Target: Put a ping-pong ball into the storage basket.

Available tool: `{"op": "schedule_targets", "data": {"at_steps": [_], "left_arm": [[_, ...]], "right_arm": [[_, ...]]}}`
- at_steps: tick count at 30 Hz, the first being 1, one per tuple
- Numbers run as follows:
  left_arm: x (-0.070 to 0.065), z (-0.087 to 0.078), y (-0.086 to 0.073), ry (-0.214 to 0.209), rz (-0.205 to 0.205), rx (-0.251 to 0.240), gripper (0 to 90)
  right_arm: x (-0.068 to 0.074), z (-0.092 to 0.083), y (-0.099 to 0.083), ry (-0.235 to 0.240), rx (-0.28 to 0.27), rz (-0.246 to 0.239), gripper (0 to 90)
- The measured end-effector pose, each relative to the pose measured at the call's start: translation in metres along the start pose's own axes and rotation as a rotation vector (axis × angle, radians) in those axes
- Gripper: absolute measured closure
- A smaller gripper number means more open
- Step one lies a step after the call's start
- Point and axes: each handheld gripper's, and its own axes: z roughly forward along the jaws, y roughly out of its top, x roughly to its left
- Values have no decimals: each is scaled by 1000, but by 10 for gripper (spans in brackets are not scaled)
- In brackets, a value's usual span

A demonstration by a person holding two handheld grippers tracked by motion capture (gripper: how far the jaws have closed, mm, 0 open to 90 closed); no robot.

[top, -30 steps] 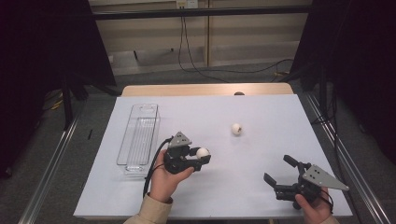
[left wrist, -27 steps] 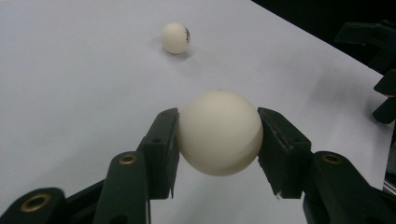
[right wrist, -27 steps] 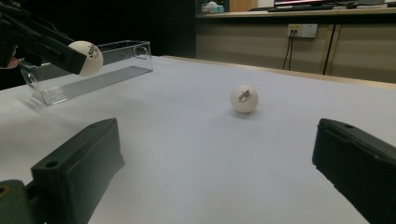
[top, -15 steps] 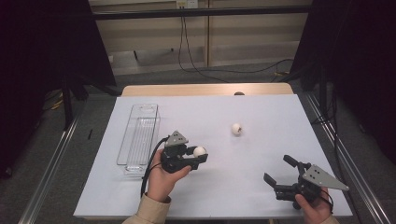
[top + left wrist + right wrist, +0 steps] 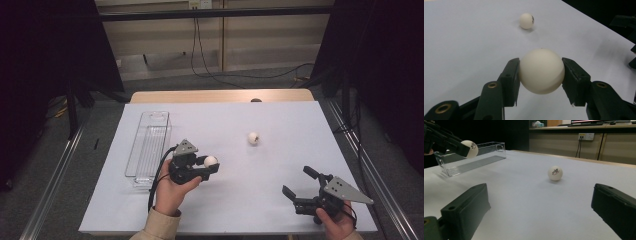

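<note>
There are two white ping-pong balls. The left gripper (image 5: 211, 165) squeezes one ball (image 5: 541, 71), and the other ball (image 5: 253, 138) sits on the table (image 5: 280, 115). The right gripper (image 5: 302, 183) is wide apart with nothing in it

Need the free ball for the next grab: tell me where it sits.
In the high view the loose ball lies alone on the white table, right of centre, beyond the left gripper and its held ball.

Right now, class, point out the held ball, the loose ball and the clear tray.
held ball (image 5: 541, 71), left gripper view, its front face.
loose ball (image 5: 253, 138), high view, its top.
clear tray (image 5: 148, 145), high view, its ribbed floor.
</note>
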Motion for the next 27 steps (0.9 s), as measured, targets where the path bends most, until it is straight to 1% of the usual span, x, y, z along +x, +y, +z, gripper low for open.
{"op": "schedule_targets", "data": {"at_steps": [8, 27], "left_arm": [[3, -2, -1, 3, -10, -1, 510], [8, -6, -1, 24, -23, 3, 511]], "right_arm": [[0, 0, 0, 0, 0, 0, 8], [0, 0, 0, 1, -1, -2, 8]]}}
